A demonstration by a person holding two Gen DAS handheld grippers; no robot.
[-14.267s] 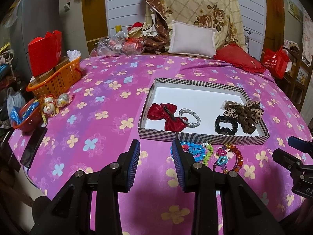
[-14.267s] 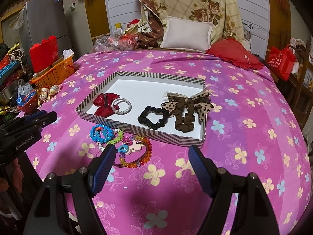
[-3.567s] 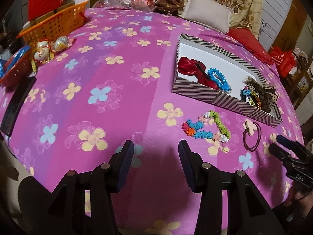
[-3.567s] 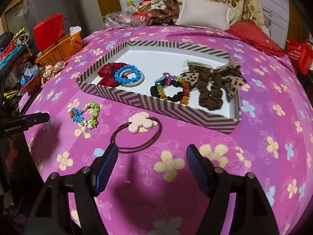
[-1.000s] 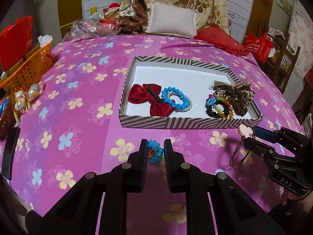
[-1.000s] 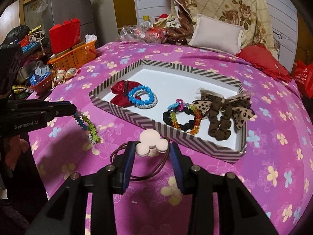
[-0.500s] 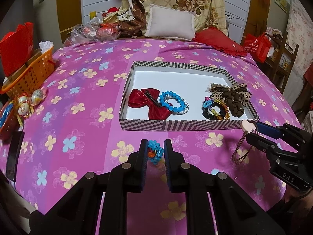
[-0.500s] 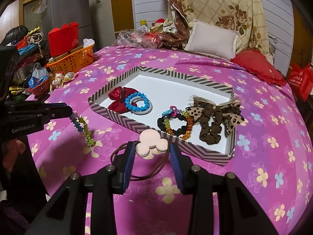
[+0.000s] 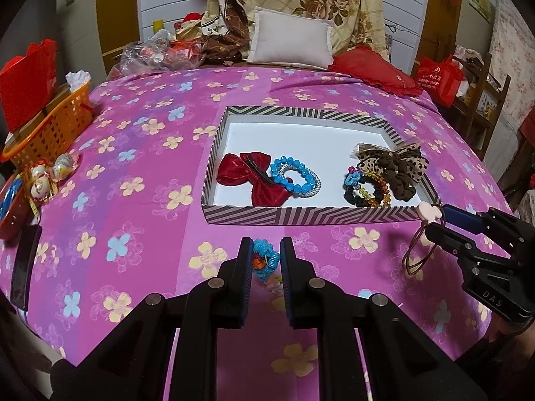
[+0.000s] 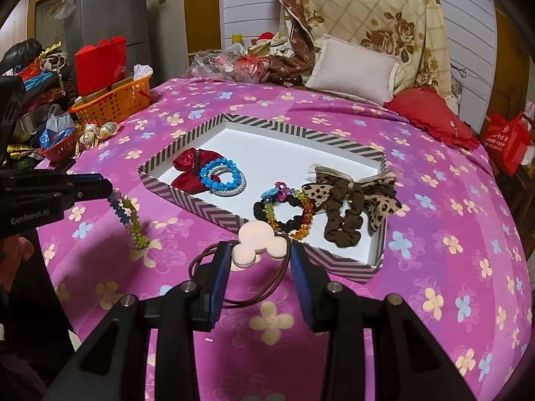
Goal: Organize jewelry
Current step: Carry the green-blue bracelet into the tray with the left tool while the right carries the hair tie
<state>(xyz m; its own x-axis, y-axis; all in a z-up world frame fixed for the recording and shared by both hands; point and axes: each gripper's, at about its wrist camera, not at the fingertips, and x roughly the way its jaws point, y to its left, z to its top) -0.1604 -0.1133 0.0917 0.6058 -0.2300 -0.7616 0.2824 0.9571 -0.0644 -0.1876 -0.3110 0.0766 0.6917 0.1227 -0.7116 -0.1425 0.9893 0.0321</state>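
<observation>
Most of the sorting looks done: the shallow striped cardboard tray (image 9: 301, 215) on the pink flowered bedspread (image 9: 133, 153) already holds a red satin bow clip (image 9: 254, 175), a blue bead bracelet (image 9: 290, 177) lying on a silver elastic, a black scrunchie (image 10: 284, 215) ringed by an amber bead bracelet, and a leopard-print bow (image 10: 354, 197). 2 pieces remain outside it, both lifted off the bed near the tray's near wall.

The left gripper (image 9: 264, 260) pinches a flower-bead bracelet (image 10: 128, 217) in blue and green; it hangs as a drooping loop, long axis running downward. The right gripper (image 10: 259, 260) clamps a brown elastic hair tie with a pale pink mouse-head charm (image 10: 257, 244), charm pointing toward the tray, cord loop trailing back toward the camera.
</observation>
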